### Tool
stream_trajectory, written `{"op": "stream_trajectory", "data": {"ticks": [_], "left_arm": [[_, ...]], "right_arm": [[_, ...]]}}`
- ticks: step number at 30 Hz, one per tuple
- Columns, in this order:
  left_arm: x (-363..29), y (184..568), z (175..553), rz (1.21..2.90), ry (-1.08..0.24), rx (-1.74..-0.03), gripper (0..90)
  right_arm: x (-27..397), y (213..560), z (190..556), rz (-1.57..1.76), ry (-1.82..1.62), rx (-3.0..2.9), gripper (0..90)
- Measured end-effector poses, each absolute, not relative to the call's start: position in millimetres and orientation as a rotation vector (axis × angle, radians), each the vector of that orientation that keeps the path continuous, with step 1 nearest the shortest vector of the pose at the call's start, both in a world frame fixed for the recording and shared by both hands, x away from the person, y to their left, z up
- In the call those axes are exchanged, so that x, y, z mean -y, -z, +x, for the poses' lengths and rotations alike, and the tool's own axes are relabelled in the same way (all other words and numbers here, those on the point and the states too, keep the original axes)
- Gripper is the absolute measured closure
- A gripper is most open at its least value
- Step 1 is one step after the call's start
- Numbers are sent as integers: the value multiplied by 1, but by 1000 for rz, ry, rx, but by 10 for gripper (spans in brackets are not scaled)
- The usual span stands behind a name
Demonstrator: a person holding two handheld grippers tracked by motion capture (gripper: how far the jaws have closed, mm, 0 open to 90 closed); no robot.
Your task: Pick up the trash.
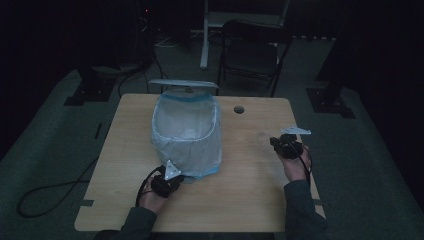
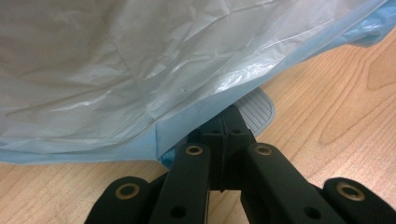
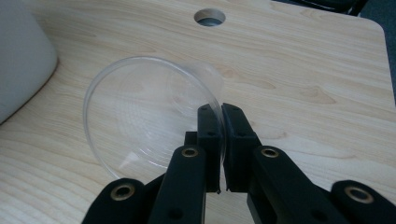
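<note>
Nearest the person, the left gripper (image 1: 167,181) sits low on the table (image 1: 250,190) at the foot of the bin (image 1: 186,135), its jaws pressed together with nothing visible between them, the tips over the ribbed grey pedal (image 2: 256,108) that pokes out under the bin's blue base. That looks like a push on the pedal to keep the lid (image 1: 183,84) up, which stands raised behind the rim. Off to the right, well apart from the bin, the right gripper (image 3: 220,122) pinches the rim of a clear plastic cup (image 3: 149,116). The cup lies tilted, its mouth facing the camera and its long axis running away toward the table's far edge and the cable hole (image 3: 209,17). Held by the rim, it seems ready to be carried over and dropped in. The bin's white liner (image 1: 187,127) gapes upward.
</note>
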State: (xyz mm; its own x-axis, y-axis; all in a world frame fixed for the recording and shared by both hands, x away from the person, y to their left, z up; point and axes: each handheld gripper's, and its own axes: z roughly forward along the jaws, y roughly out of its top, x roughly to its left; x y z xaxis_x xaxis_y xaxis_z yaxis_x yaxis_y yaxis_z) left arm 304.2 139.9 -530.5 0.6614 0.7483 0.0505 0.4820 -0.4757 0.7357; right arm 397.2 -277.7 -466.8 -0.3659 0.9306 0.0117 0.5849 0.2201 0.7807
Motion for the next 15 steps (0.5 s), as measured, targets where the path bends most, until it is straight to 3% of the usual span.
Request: {"op": "stream_trajectory", "data": {"ticks": [15], "left_arm": [[-140, 531, 304, 2165, -484, -945, 900]], "right_arm": [[262, 452, 392, 1309, -989, -2065, 869]]}}
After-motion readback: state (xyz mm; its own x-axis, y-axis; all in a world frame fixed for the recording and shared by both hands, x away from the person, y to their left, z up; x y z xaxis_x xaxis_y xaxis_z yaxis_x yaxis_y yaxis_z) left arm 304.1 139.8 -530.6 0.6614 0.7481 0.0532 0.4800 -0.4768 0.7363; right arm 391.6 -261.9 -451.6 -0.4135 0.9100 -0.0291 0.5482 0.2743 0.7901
